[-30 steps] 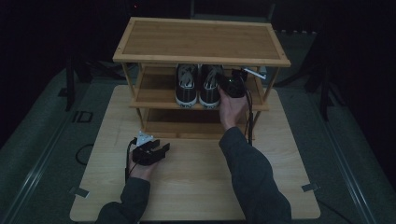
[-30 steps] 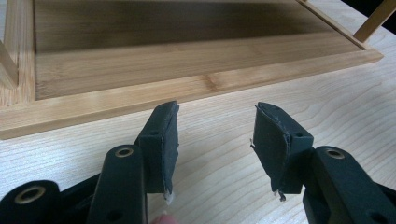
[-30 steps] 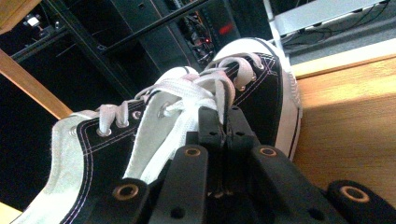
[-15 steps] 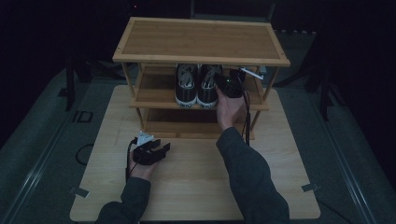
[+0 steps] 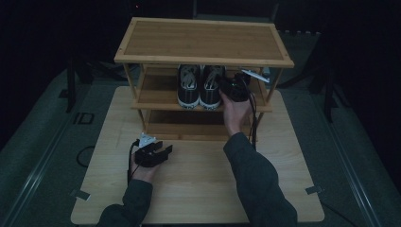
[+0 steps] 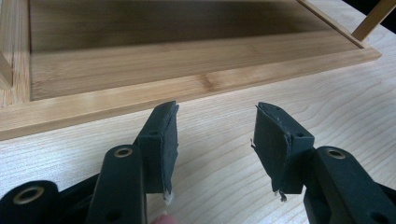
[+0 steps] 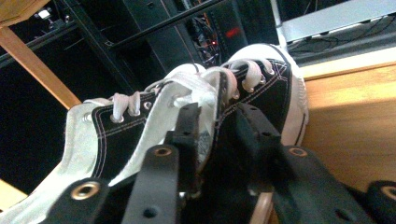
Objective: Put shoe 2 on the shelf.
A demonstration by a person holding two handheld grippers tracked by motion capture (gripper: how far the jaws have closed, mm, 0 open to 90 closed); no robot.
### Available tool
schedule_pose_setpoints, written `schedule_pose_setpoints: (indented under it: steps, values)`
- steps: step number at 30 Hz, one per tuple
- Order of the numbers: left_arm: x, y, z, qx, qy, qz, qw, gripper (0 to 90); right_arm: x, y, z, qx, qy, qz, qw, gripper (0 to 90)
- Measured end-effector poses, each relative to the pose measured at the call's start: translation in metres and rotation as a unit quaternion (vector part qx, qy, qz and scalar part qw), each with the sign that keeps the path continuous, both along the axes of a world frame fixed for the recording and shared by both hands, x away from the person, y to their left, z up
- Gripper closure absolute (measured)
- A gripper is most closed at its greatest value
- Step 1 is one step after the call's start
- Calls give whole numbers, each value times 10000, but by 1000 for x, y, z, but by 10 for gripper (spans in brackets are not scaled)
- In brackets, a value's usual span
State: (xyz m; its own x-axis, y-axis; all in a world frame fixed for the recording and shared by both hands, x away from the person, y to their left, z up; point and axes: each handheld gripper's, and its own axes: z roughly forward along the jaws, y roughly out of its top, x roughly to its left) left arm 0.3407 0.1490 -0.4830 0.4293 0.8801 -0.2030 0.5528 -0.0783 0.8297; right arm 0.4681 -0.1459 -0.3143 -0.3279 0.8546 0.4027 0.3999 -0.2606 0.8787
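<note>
Two black sneakers with white laces and toe caps, the left shoe (image 5: 188,88) and the right shoe (image 5: 211,88), stand side by side on the middle shelf of a wooden three-tier rack (image 5: 203,41). My right gripper (image 5: 224,86) reaches into that shelf at the right shoe (image 7: 268,81). In the right gripper view its jaws have just been opening. The right gripper (image 7: 219,122) now straddles the shoe's laced upper with a gap on each side. My left gripper (image 5: 163,150) rests low on the table before the bottom shelf. The left gripper (image 6: 215,126) is open with nothing between its fingers.
The rack stands at the far half of a light wooden table (image 5: 198,198). Its bottom shelf (image 6: 140,70) lies just ahead of the left gripper. The rack's right posts (image 5: 274,82) stand close to the right hand. Dark stands and cables surround the table.
</note>
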Motion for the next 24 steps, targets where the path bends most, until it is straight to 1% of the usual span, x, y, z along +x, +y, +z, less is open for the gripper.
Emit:
schedule_pose_setpoints:
  steps: [1, 2, 3, 4, 5, 6, 7, 8, 11, 12, 13, 17, 18, 19, 20, 21, 22, 23, 24]
  values:
    - [0, 0, 0, 6, 5, 3, 10000, 501, -2, -2, 0, 45, -17, 7, 10000, 648]
    - [0, 0, 0, 6, 5, 3, 10000, 498, -2, -2, 0, 45, -17, 7, 10000, 648]
    - [0, 0, 0, 15, 12, 11, 10000, 496, -5, -6, 0, 55, -33, 44, 10000, 630]
    - [0, 0, 0, 15, 12, 11, 10000, 496, -5, -6, 0, 55, -33, 44, 10000, 630]
    - [1, 0, 0, 10, 20, 17, 10000, 495, -10, -9, 1, 59, -52, 85, 9999, 615]
    - [1, 0, 0, 10, 20, 17, 10000, 494, -10, -9, 1, 59, -52, 85, 9999, 615]
    - [1, 0, -1, 0, 22, 26, 10000, 493, -14, -14, 2, 15, -164, 121, 9998, 606]
    - [1, 0, -1, 0, 22, 26, 10000, 492, -14, -14, 2, 15, -164, 121, 9998, 606]
    - [1, 0, -1, 9, 28, 26, 10000, 491, -23, -24, 3, 2, -272, 142, 9995, 596]
    - [1, 0, -1, 9, 28, 26, 10000, 491, -23, -24, 3, 2, -272, 142, 9995, 596]
    - [1, -1, -1, 4, 30, 27, 10000, 491, -29, -31, 4, -50, -340, 156, 9993, 590]
    - [1, -1, -1, 14, 37, 26, 10000, 491, -38, -42, 3, -157, -378, 197, 9990, 581]
    - [1, -1, -1, 14, 37, 26, 10000, 489, -38, -42, 3, -157, -378, 197, 9990, 581]
    - [1, -1, -1, 20, 34, 25, 10000, 489, -42, -47, 1, -315, -360, 203, 9987, 579]
    - [1, -1, -1, 20, 34, 25, 10000, 489, -42, -47, 1, -315, -360, 203, 9987, 579]
    - [1, -1, -1, 20, 39, 27, 10000, 489, -47, -52, -2, -451, -414, 191, 9979, 578]
    - [1, -1, -1, 20, 39, 27, 10000, 489, -47, -52, -2, -451, -414, 191, 9979, 578]
    - [1, -1, -1, 24, 38, 27, 10000, 489, -54, -56, -4, -577, -469, 197, 9970, 578]
    - [1, -1, -1, 24, 38, 27, 10000, 489, -54, -56, -4, -577, -469, 197, 9970, 578]
